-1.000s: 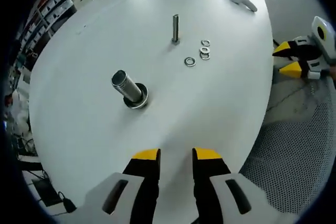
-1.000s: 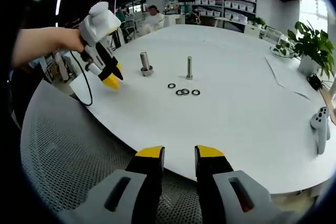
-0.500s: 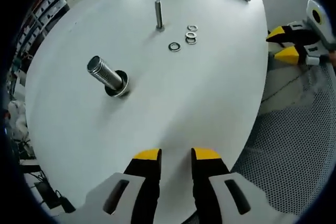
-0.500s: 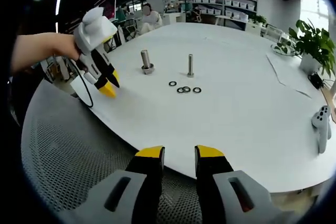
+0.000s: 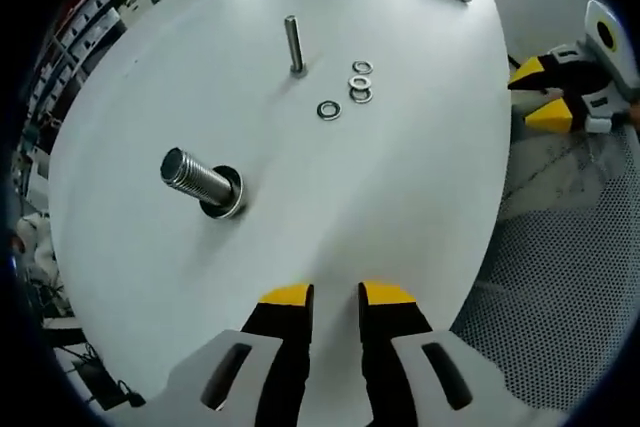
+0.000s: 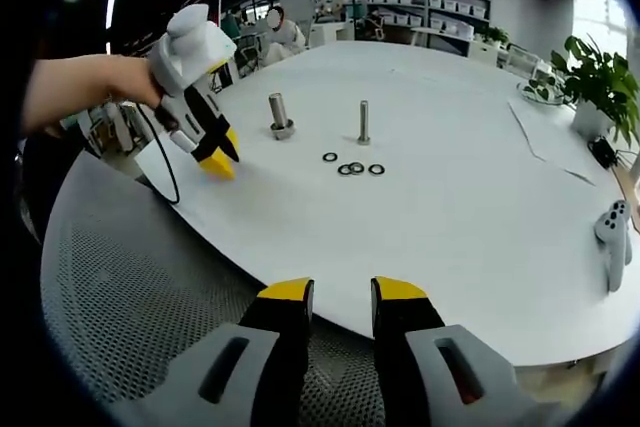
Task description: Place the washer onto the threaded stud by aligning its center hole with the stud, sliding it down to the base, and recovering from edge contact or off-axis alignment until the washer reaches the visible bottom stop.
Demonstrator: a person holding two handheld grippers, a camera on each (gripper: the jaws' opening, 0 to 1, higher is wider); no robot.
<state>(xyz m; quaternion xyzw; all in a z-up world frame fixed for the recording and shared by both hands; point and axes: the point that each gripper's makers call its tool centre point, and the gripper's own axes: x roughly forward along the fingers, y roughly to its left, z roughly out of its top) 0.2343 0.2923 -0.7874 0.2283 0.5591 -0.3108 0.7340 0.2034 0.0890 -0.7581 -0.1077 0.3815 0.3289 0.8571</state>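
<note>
Washers (image 5: 350,89) are lying loose upper middle in the left gripper view beside the thin threaded stud (image 5: 293,45) while my left gripper (image 5: 324,299) is hovering empty, jaws slightly parted; in the right gripper view they (image 6: 354,165) are sitting centre frame, my right gripper (image 6: 336,293) likewise empty and narrowly parted, so I judge I am reaching for one.

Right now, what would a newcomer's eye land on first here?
The thick threaded stud standing on the white table, with a thinner bolt beyond it and loose washers beside that. Next, the left gripper, yellow-tipped, hovering at the table's edge.
</note>
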